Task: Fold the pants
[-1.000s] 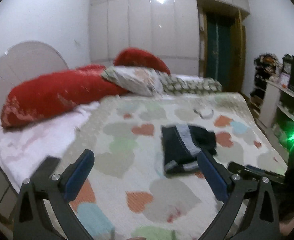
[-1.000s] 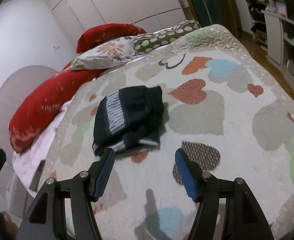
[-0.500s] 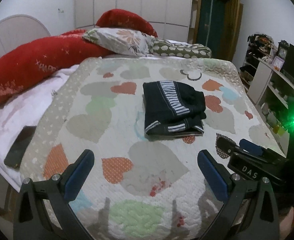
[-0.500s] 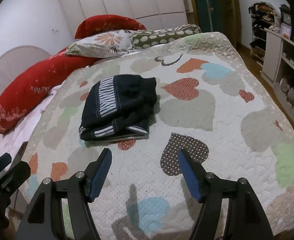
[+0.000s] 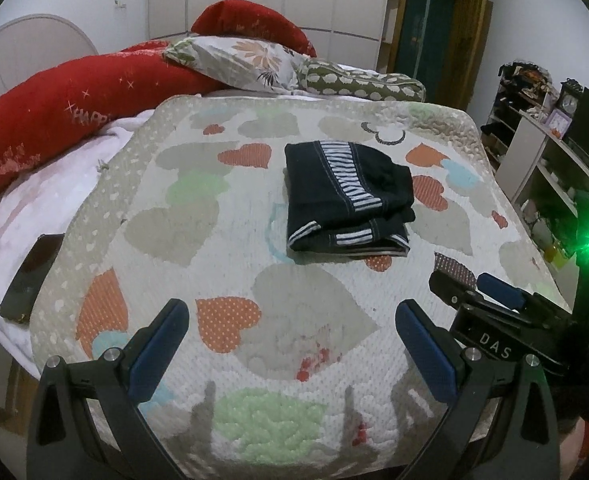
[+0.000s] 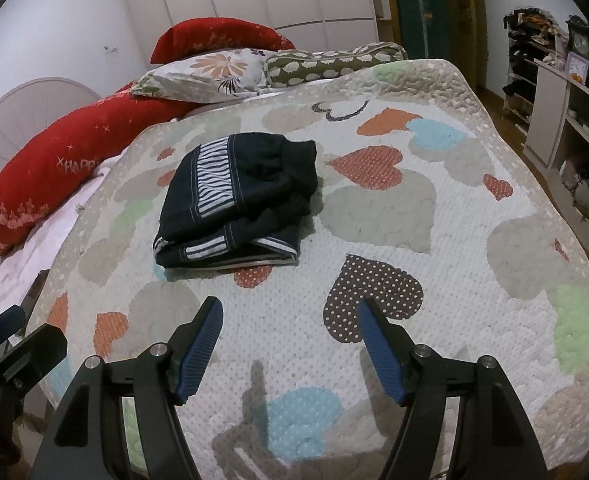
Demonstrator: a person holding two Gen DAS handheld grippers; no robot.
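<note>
Pants (image 5: 348, 198), dark w/ striped bands, lie folded in a compact stack on heart-print quilt (image 5: 254, 312), mid-bed. Left gripper (image 5: 292, 344) and right gripper (image 6: 290, 338): jaws apart, empty, near quilt's front edge, well short of pants. Red pillow (image 5: 74, 108) at back left.

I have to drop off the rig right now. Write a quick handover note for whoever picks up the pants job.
Left gripper: open, empty, held above the near end of the quilt.
Right gripper: open, empty, also short of the pants.
Pants: dark with striped bands, lying in a compact folded bundle mid-quilt, touched by neither gripper.
Done: the folding appears complete.
Left: probably nothing; perhaps square the slightly uneven front edges.
</note>
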